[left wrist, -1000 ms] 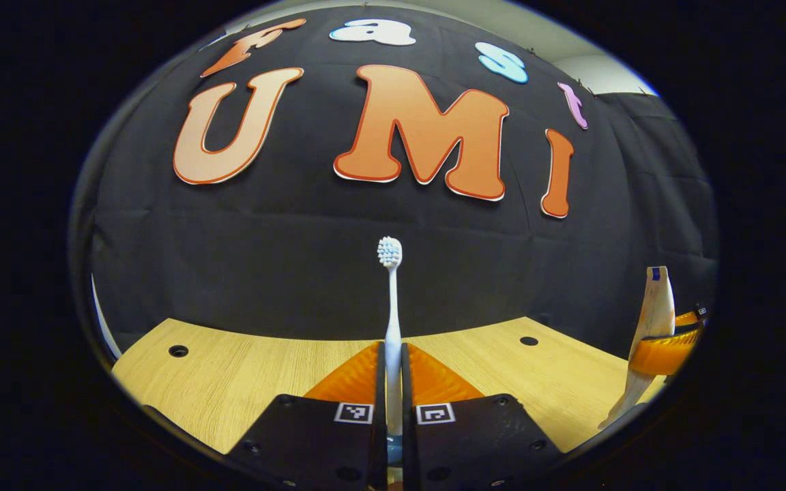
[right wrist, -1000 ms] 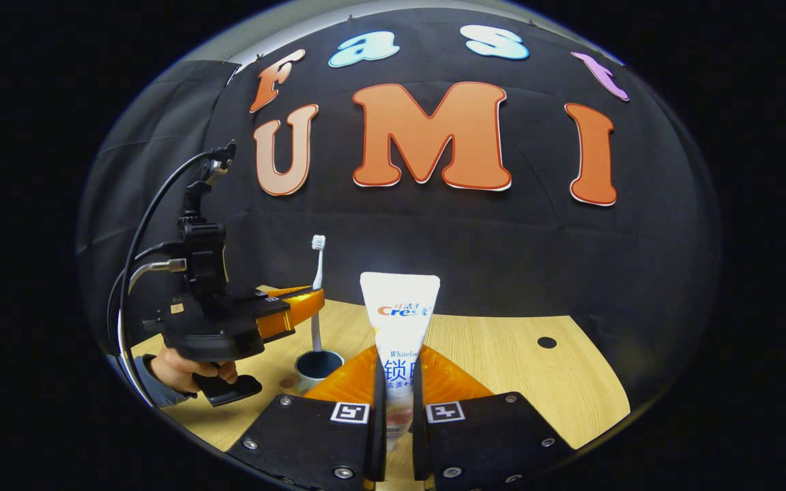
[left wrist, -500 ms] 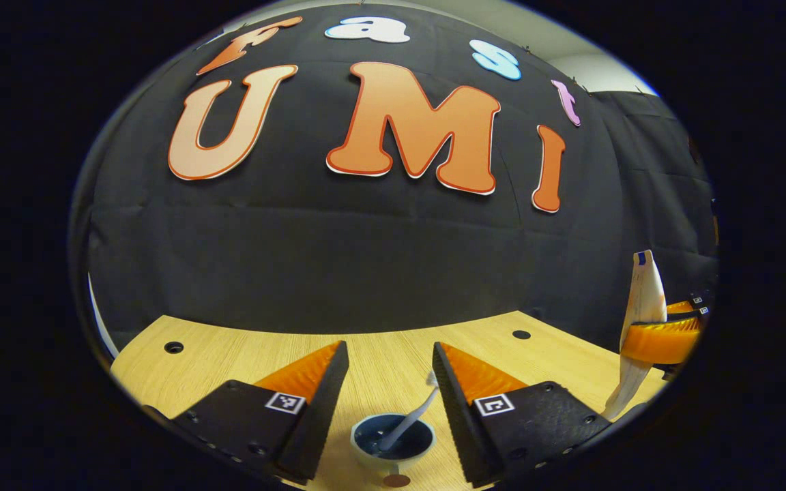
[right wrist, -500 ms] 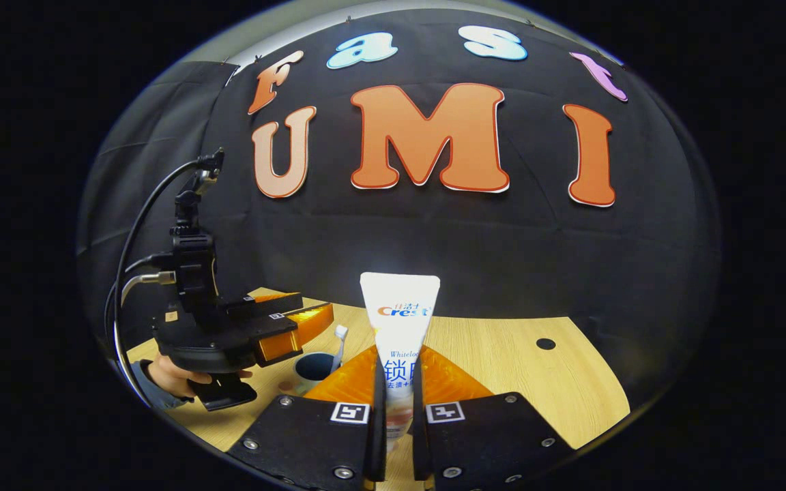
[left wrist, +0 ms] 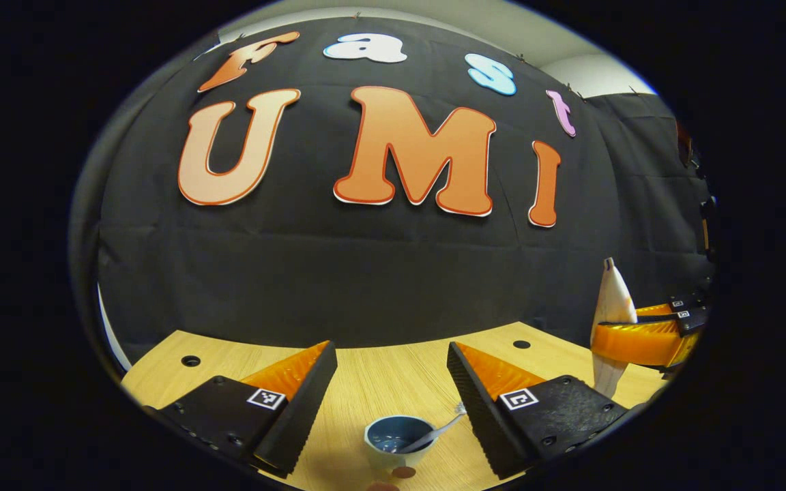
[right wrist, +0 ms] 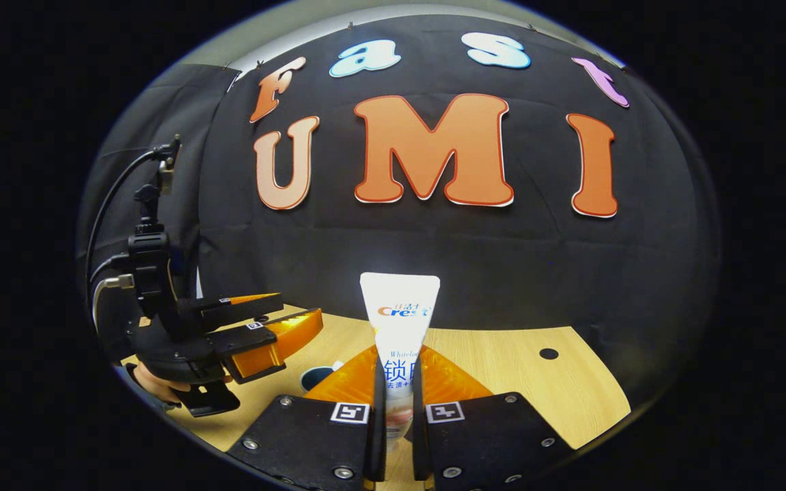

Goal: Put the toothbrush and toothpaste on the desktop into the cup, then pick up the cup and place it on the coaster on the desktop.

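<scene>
toothbrush (left wrist: 434,432) lies slanted in the cup (left wrist: 391,442), head poking over the rim, so that half looks done; left gripper (left wrist: 391,382) hangs above the cup, fingers wide apart, holding nothing; right gripper (right wrist: 393,409) clamped on the toothpaste (right wrist: 398,320), tube upright with flat end up, likely so it can drop in cap-first; cup sits on the desktop (left wrist: 379,368), just left of right gripper; coaster not clearly seen
</scene>
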Demonstrator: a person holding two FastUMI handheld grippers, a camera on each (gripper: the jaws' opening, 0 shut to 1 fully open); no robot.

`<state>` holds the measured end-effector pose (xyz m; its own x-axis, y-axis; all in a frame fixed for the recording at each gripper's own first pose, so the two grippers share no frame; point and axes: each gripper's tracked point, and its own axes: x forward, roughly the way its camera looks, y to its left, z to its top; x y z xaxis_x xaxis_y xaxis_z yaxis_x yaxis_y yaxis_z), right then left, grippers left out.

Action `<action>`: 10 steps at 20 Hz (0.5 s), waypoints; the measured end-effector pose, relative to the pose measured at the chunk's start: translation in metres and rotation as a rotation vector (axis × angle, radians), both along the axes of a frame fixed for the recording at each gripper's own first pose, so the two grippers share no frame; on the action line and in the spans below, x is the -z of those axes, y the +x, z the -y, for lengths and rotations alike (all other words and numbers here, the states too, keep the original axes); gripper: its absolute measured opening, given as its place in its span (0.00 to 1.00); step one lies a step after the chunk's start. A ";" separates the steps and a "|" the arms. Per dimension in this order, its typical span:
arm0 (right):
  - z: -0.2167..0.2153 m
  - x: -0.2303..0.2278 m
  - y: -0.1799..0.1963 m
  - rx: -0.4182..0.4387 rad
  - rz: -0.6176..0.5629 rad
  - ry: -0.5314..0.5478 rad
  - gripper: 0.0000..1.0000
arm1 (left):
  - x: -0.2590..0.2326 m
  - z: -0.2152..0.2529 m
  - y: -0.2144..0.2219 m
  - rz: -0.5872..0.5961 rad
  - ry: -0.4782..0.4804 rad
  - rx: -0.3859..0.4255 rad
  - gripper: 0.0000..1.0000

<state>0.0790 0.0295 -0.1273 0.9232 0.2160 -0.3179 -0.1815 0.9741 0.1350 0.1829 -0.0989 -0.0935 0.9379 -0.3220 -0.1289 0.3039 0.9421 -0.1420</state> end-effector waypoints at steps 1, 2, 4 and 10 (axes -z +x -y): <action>-0.005 -0.004 0.002 -0.006 0.010 0.007 0.16 | -0.002 -0.004 -0.006 -0.001 0.003 -0.004 0.98; -0.009 -0.008 0.004 -0.007 0.021 0.015 0.16 | -0.005 -0.008 -0.012 0.000 0.004 -0.009 0.98; -0.018 -0.015 0.011 -0.012 0.043 0.029 0.16 | -0.011 -0.019 -0.023 0.000 0.011 -0.024 0.98; -0.056 -0.025 0.027 -0.044 0.097 0.052 0.16 | -0.021 -0.056 -0.056 0.006 0.034 -0.077 0.98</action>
